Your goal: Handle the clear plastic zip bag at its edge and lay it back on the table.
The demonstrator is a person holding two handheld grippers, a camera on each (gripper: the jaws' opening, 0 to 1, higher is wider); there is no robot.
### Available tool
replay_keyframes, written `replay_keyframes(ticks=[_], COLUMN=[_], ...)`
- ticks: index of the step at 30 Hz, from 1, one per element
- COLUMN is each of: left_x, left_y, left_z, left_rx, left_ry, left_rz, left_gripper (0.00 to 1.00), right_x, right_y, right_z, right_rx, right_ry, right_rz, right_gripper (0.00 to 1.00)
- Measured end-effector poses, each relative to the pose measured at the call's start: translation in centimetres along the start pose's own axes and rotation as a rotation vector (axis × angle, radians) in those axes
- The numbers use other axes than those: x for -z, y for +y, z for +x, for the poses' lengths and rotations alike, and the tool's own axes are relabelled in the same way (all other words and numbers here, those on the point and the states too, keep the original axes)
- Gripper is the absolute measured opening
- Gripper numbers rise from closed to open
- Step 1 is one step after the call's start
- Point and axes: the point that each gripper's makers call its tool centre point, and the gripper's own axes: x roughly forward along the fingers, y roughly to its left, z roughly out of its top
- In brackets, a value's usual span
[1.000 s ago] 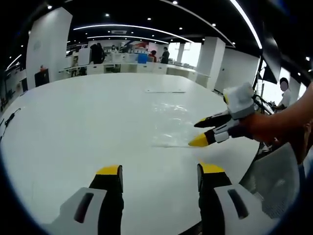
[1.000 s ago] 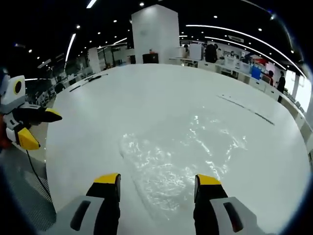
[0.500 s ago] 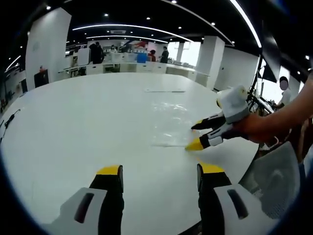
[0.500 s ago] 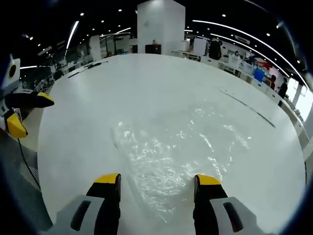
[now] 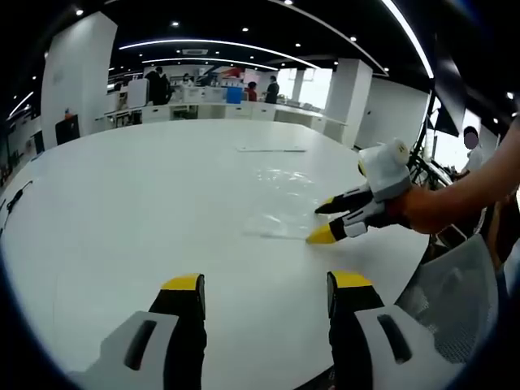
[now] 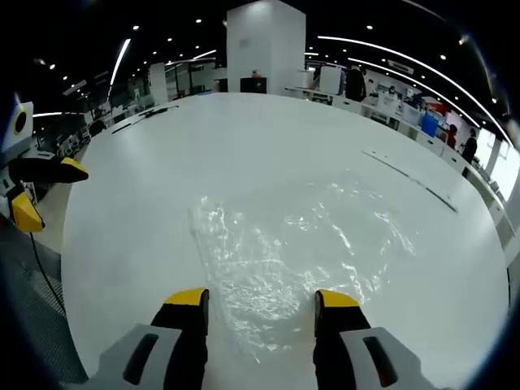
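Note:
The clear plastic zip bag (image 6: 301, 244) lies flat and crinkled on the white table (image 6: 162, 146). Its near edge reaches in between the jaws of my right gripper (image 6: 262, 299), which is open and low over it. In the left gripper view the bag (image 5: 280, 199) glints right of centre. There the right gripper (image 5: 323, 221), held by a hand, stands open with its lower yellow tip at the bag's near edge. My left gripper (image 5: 266, 283) is open and holds nothing, a short way back from the bag. It also appears at the left edge as the left gripper (image 6: 49, 193).
A thin flat strip (image 5: 272, 149) lies on the table beyond the bag. A mesh chair back (image 5: 455, 301) stands off the table's right edge. A dark cable (image 5: 16, 199) trails at the far left. Desks, white pillars and people stand far behind.
The right gripper has slid forward and down to the bag's near edge, and its jaws stand a little closer together. The left gripper has stayed where it was.

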Motion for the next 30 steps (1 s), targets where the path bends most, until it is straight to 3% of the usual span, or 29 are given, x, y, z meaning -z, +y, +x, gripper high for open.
replay_keyframes(ticks=[9,12,20,23,30], left_x=[0.1,0.2,0.2,0.4,0.3], left_y=[-0.2,-0.2,-0.5,-0.5,-0.6], left_z=[0.1,0.1,0.1,0.2,0.2], left_rx=[0.008,0.01,0.012,0.015,0.017], left_ry=[0.005,0.007,0.012,0.017,0.021], left_rz=[0.0,-0.001,0.007,0.009,0.022], left_gripper=[0.59,0.59,0.58,0.58,0.57], right_x=[-0.1,0.1,0.3,0.7,0.2], right_y=[-0.1,-0.8,-1.2,-1.2,-0.5], right_z=[0.3,0.3,0.2,-0.2,-1.1], right_rx=[-0.031,-0.017,-0.028,-0.027,-0.068], right_ry=[-0.004,0.003,0.026,0.049,0.045], right_rz=[-0.002,0.018,0.022,0.071,0.057], right_gripper=[0.28,0.1,0.0,0.0,0.0])
